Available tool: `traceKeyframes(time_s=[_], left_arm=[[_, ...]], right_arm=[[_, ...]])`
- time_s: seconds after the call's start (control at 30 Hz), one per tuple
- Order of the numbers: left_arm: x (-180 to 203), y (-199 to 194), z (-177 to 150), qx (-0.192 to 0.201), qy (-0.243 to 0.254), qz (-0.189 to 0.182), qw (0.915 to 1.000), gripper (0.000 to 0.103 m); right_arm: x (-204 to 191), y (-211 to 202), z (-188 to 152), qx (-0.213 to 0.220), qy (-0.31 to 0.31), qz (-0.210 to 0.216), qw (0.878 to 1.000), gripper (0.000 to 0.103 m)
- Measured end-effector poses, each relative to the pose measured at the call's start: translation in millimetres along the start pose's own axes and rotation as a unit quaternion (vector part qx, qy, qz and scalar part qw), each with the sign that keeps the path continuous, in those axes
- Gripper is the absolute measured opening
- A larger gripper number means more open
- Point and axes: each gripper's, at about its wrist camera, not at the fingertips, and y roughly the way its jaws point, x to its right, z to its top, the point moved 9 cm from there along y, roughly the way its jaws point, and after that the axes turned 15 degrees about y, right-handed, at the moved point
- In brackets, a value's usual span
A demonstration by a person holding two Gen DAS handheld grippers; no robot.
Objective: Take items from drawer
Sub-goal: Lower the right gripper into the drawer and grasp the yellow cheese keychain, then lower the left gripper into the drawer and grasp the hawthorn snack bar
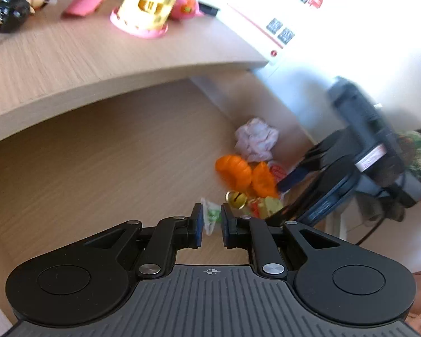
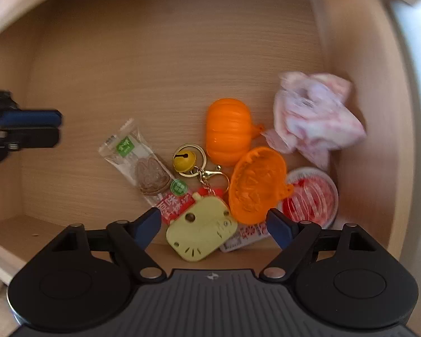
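I look into the open drawer (image 2: pixel 350 112) through the right wrist view. My right tool (image 2: pixel 214 226) points down with its jaws spread wide and nothing between the pads. It hangs over a small heap in the lower right part of the frame.

Directly under the gap lies a flat yellow-green tag (image 2: pixel 202 234) on a thin chain, with a small gold bell (image 2: pixel 184 160) above it. I judge it light and stiff, easy to pinch across its flat sides, but the chain may drag the bell along. To the right of the tag are two orange pumpkin halves (image 2: pixel 228 132); the nearer one lies open side up beside the right finger. They look like smooth, hollow plastic, so I would take a rim, not the round back. A snack packet (image 2: pixel 143 165) lies left of the bell. It seems thin and slippery, and its contents may break. A crumpled pink wrapper (image 2: pixel 317 115) sits at the right wall, soft and very light. A small red cup (image 2: pixel 314 199) is below it.

In the left wrist view, my left tool (image 1: pixel 211 226) is nearly closed and holds nothing. The heap lies just beyond its tips. On the table (image 1: pixel 70 56) at the upper left stand some toys.
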Motion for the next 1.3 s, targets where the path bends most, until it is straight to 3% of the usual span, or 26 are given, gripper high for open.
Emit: traceKeyframes(time_s=[0.1,0.2,0.3,0.43,0.5,0.6,0.73,0.83,0.93,1.03,1.13,1.3], left_arm=[[-1,-7,3,0.032,-0.010,-0.001,0.9994,0.014],[-3,-15,6,0.064,-0.019,0.006,0.9977,0.014],[-5,-21,8,0.080,-0.031,0.015,0.9962,0.014],[-8,-21,7,0.078,-0.049,0.017,0.9956,0.014],[-10,-20,8,0.074,-0.056,0.021,0.9954,0.014],[-11,-17,7,0.059,-0.062,0.022,0.9961,0.014],[-14,-8,4,0.027,-0.068,0.035,0.9967,0.015],[-16,-2,-3,-0.012,-0.067,0.047,0.9965,0.015],[-16,10,-13,-0.072,-0.074,0.051,0.9934,0.015],[-16,22,-25,-0.124,-0.107,0.050,0.9853,0.015],[-23,25,-23,-0.120,-0.131,0.080,0.9809,0.015],[-34,33,-9,-0.099,-0.156,0.116,0.9758,0.016]], right_arm=[[-20,12,1,-0.029,-0.033,-0.013,0.999,0.060],[-49,14,3,-0.024,-0.058,0.012,0.998,0.051],[-77,5,14,0.006,-0.069,0.059,0.996,0.050],[-86,-9,38,0.061,-0.061,0.073,0.994,0.051],[-79,-18,49,0.082,-0.053,0.067,0.993,0.062],[-61,-31,54,0.110,-0.059,0.042,0.991,0.074],[-30,-38,46,0.144,-0.071,-0.025,0.987,0.074],[-14,-57,43,0.182,-0.024,0.036,0.982,0.074],[-1,-80,39,0.245,0.015,0.101,0.964,0.074],[8,-87,31,0.295,0.018,0.106,0.949,0.075],[16,-82,30,0.319,0.008,0.095,0.943,0.075],[18,-91,34,0.351,0.001,0.143,0.925,0.075]])
